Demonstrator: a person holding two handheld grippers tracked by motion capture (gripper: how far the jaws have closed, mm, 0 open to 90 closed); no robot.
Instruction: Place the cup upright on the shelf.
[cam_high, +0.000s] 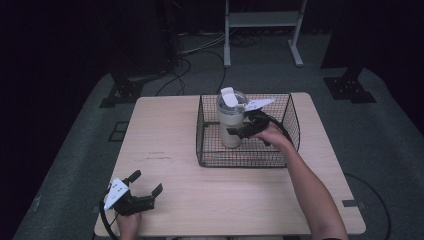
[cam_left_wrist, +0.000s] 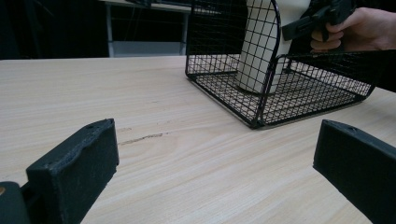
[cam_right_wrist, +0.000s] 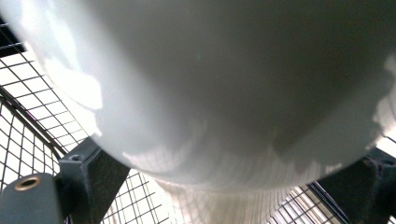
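High view: our right tool (cam_high: 240, 131) has its jaws around the tumbler (cam_high: 231, 122), standing upright in the basket (cam_high: 210, 155) at the counter's (cam_high: 165, 150) far edge. We should lift straight up, clearing the wires. Left tool (cam_high: 145, 187) rests wide, near corner.
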